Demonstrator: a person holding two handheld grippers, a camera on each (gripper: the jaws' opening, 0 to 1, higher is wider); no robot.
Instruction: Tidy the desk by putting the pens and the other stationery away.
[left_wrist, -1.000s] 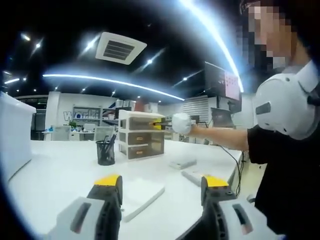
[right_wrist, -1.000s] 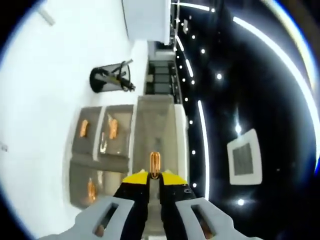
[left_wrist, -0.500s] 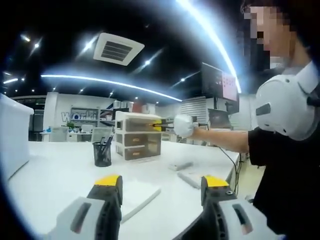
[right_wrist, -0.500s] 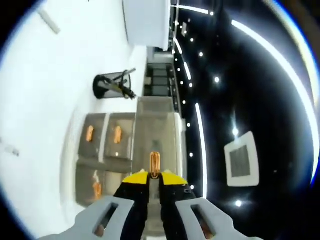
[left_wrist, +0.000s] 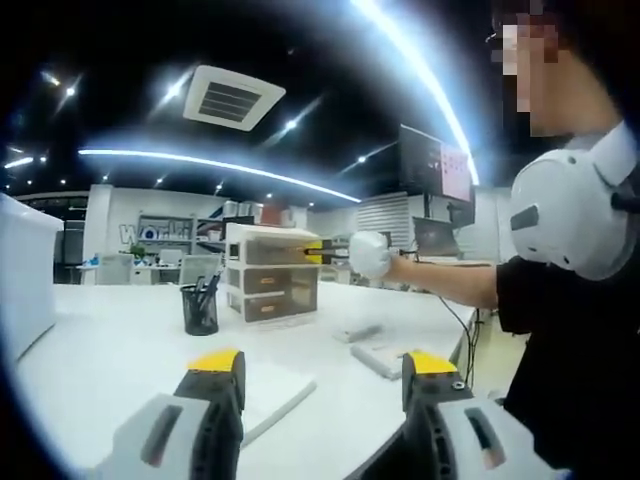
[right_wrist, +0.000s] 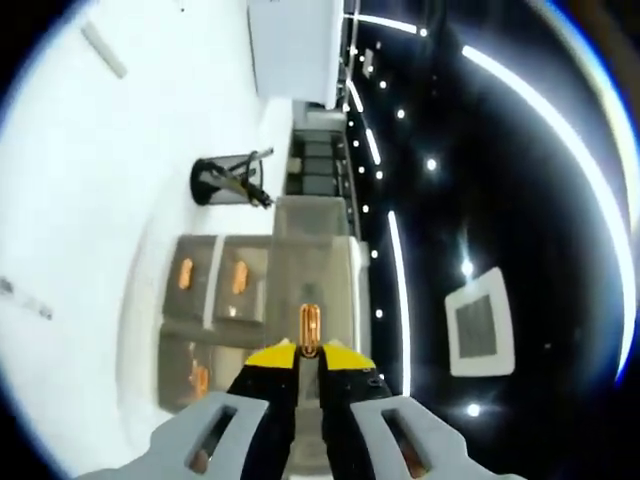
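Note:
A small three-drawer unit (left_wrist: 270, 275) stands on the white desk (left_wrist: 120, 340). My right gripper (right_wrist: 310, 352) is shut on the orange handle (right_wrist: 310, 325) of its top drawer (right_wrist: 312, 270), which sticks out toward me from the unit (right_wrist: 215, 300). In the left gripper view that gripper (left_wrist: 318, 252) sits at the unit's top front, held by a white-gloved hand (left_wrist: 368, 252). My left gripper (left_wrist: 325, 365) hangs open above the desk with nothing between its jaws. A black mesh pen cup (left_wrist: 200, 310) holding pens stands left of the unit. Two flat pale items (left_wrist: 360, 332) (left_wrist: 380, 360) lie on the desk.
A white pad (left_wrist: 270, 385) lies just beyond my left jaw. A large white box (left_wrist: 25, 275) stands at the desk's left end. The person (left_wrist: 570, 300) stands at the right by the desk edge. A small white stick (right_wrist: 105, 50) lies far off on the desk.
The top drawer has slid out a little further with my right gripper still on its handle. The left gripper view has drifted slightly; the left jaws stay open.

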